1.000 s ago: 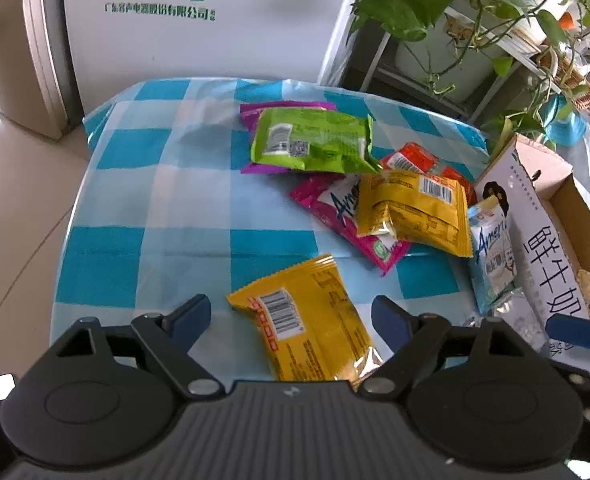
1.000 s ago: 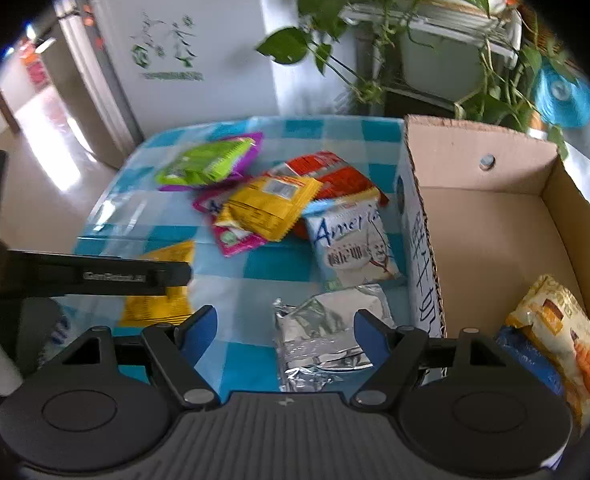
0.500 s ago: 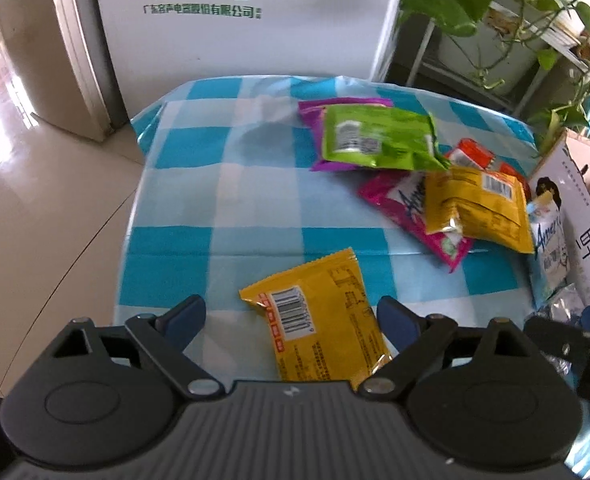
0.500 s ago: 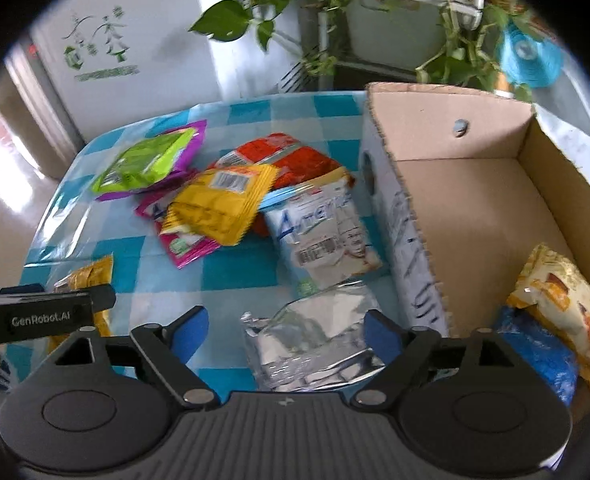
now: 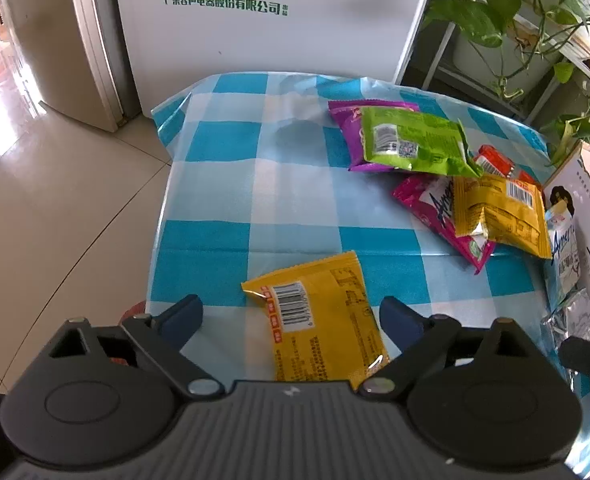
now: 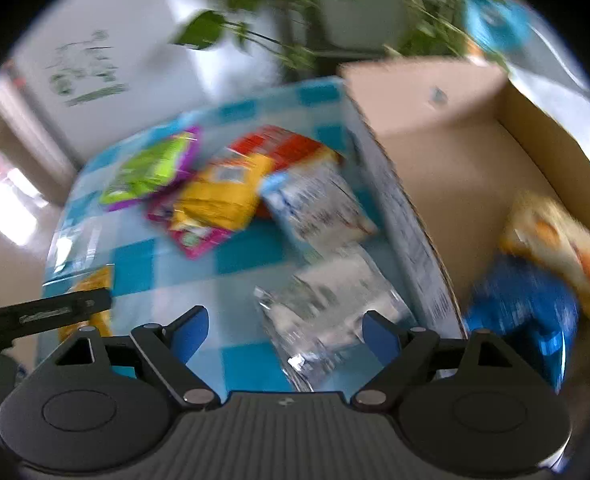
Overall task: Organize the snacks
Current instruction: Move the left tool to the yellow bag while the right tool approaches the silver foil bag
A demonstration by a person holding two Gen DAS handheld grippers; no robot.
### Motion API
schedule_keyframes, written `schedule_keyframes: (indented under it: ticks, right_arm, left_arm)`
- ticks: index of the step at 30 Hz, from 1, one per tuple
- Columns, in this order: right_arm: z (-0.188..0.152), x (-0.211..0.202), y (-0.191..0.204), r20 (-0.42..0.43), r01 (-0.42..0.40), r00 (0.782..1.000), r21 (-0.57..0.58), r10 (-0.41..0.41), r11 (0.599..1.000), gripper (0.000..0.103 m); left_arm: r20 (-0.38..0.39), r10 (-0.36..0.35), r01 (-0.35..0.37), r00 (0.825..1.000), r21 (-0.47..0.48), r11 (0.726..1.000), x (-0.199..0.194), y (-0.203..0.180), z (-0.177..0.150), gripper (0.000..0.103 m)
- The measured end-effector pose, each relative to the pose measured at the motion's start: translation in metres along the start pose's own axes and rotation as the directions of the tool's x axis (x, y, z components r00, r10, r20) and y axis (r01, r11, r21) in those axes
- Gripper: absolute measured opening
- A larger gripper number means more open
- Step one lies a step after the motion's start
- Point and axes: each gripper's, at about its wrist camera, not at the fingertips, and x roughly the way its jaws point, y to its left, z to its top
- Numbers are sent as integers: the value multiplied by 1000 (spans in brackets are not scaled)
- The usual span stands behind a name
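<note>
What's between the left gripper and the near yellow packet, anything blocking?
Nothing visible. The yellow packet lies alone on the checked tablecloth, directly between the opening jaws of the left gripper, whose fingers are not touching it. The other snacks sit farther off, toward the cardboard box.

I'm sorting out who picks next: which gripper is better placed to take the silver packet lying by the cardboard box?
Right. The silver packet lies between the right gripper fingers, which are closing but not yet touching it, beside the cardboard box. The left gripper straddles a yellow packet instead.
</note>
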Motion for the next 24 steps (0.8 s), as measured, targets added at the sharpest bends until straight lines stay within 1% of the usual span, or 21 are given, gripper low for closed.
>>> schedule_keyframes:
  ticks: [2, 5, 8, 11, 15, 16, 19, 22, 24]
  right_arm:
    - [-3, 3, -5, -3, 0, 1000, 91, 0, 996, 89]
    - [-4, 9, -11, -7, 1, 1000, 204, 0, 979, 89]
    - [-2, 15, -12, -3, 36, 999, 255, -36, 966, 89]
    - [0, 25, -15, -5, 78, 997, 318, -81, 945, 89]
    - [1, 37, -12, -11, 119, 993, 319, -122, 940, 90]
    - [1, 38, -11, -5, 130, 991, 315, -135, 940, 89]
    - [0, 39, -8, 11, 150, 987, 298, -161, 943, 85]
    - [-2, 38, -10, 15, 136, 989, 288, -147, 948, 83]
    - [-3, 36, -10, 8, 118, 992, 259, -124, 959, 82]
  left_arm:
    - [0, -3, 3, 1000, -1, 1000, 0, 1, 0, 96]
    - [-1, -6, 6, 1000, 4, 1000, 1, 1, 0, 98]
    - [-3, 5, -5, 1000, 23, 1000, 2, -1, -2, 99]
    - [-5, 26, -26, 1000, 58, 998, 3, -7, -4, 101]
    - [2, 52, -52, 999, 98, 994, 5, -13, -8, 102]
    - [1, 51, -51, 999, 90, 995, 6, -12, -8, 102]
    - [-7, 49, -48, 999, 89, 995, 6, -12, -6, 102]
    - [-11, 43, -42, 999, 82, 996, 7, -10, -6, 102]
    - [-14, 42, -41, 999, 81, 996, 7, -10, -6, 102]
